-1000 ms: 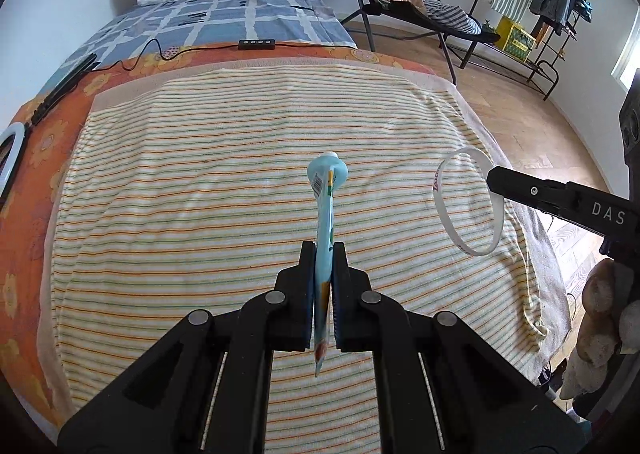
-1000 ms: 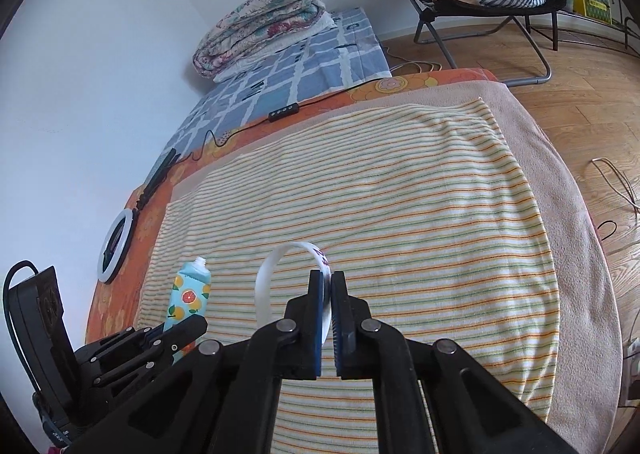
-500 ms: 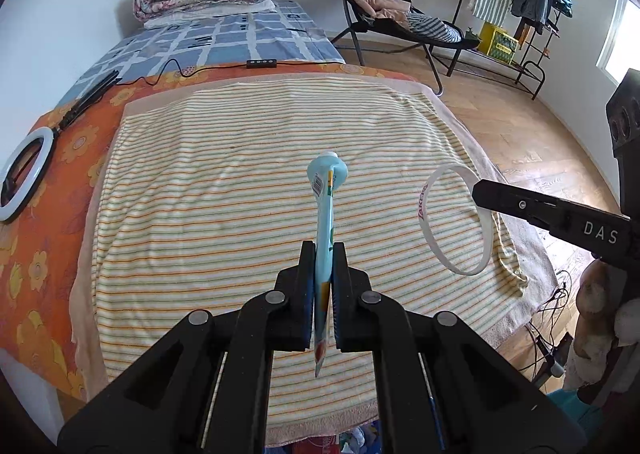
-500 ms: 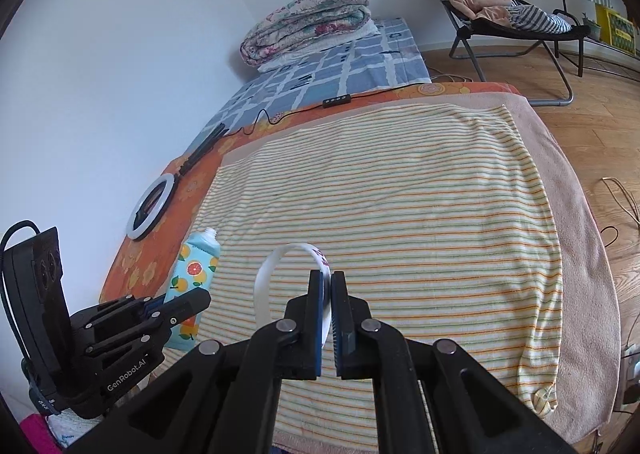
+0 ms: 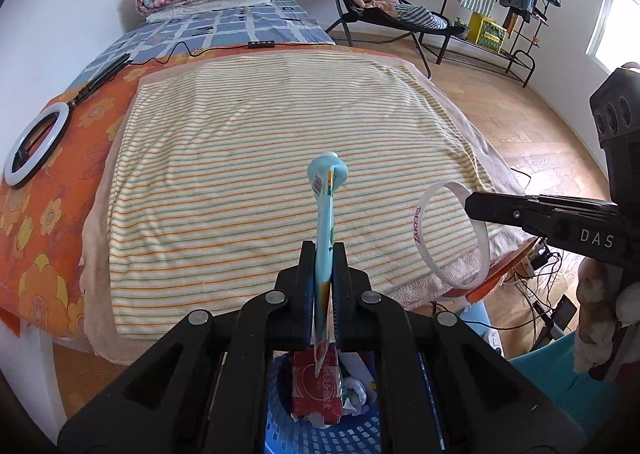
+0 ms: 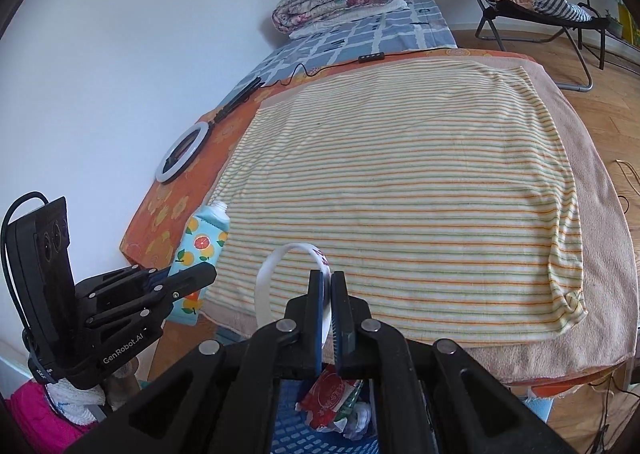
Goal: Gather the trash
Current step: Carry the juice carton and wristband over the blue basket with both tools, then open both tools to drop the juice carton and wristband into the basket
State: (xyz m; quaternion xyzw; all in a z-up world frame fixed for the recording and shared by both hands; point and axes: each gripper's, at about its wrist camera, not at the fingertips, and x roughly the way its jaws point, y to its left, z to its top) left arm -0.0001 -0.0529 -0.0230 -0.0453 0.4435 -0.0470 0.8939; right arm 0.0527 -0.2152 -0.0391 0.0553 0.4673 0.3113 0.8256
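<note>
Trash in both grips over the blue basket (image 5: 352, 430): left gripper (image 5: 323, 266) clamps a flattened carton (image 5: 326, 210), right gripper (image 6: 327, 294) pinches a white wristband (image 6: 266, 282), both poised past the bed (image 5: 280, 142) edge, likely for dropping in.

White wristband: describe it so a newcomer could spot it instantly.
Start at the striped towel covering the bed and go to its near edge, above the blue basket. There the right tool pinches a thin white wristband. Unlike the flattened fruit-print pouch in the left tool, it is an open hoop with purple lettering.
</note>
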